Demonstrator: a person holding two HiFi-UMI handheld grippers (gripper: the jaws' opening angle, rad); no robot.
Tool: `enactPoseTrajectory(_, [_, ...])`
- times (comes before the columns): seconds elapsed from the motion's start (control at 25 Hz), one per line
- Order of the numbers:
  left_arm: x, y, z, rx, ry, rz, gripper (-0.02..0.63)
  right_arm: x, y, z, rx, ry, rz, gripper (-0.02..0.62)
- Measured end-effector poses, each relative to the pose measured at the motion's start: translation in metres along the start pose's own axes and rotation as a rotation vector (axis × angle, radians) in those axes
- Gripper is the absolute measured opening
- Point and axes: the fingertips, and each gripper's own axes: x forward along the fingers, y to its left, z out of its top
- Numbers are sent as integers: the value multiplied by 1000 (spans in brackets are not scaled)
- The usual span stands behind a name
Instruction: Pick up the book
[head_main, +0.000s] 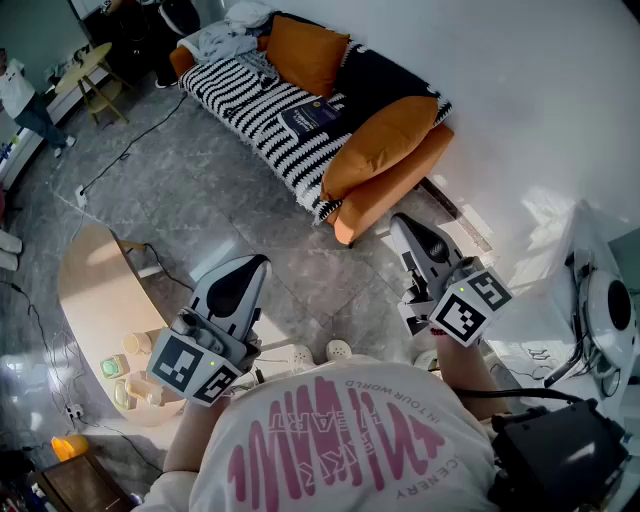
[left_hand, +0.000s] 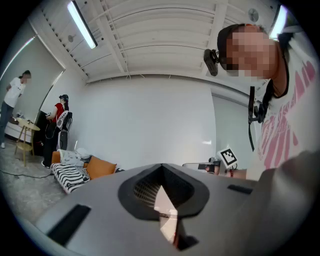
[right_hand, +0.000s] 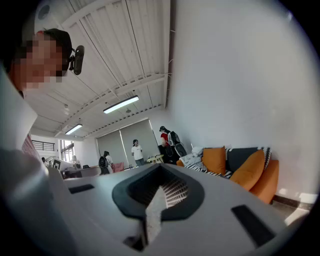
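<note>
A dark blue book (head_main: 312, 115) lies flat on the black-and-white striped sofa (head_main: 250, 100), between two orange cushions (head_main: 305, 52). Both grippers are held level in front of the person, well short of the sofa and far from the book. The left gripper (head_main: 260, 262) is shut with nothing in it. My right gripper (head_main: 399, 222) is also shut and empty. In the left gripper view the jaws (left_hand: 161, 166) meet at a point, with the sofa (left_hand: 75, 172) small at the far left. The right gripper view shows closed jaws (right_hand: 160, 167) and the sofa (right_hand: 240, 167) at the right.
An oval beige table (head_main: 95, 300) with small items stands at the left. A cable (head_main: 120, 160) runs over the grey floor. A white wall (head_main: 520, 90) lies right of the sofa, and a black case (head_main: 555, 455) sits at the bottom right. Several people stand far off (right_hand: 136, 150).
</note>
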Motion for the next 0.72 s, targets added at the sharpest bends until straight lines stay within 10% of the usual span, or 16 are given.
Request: enactPoseTrajectory(0.72, [0, 13, 8, 7, -29, 17, 8, 18, -1, 3, -31, 15, 16, 8])
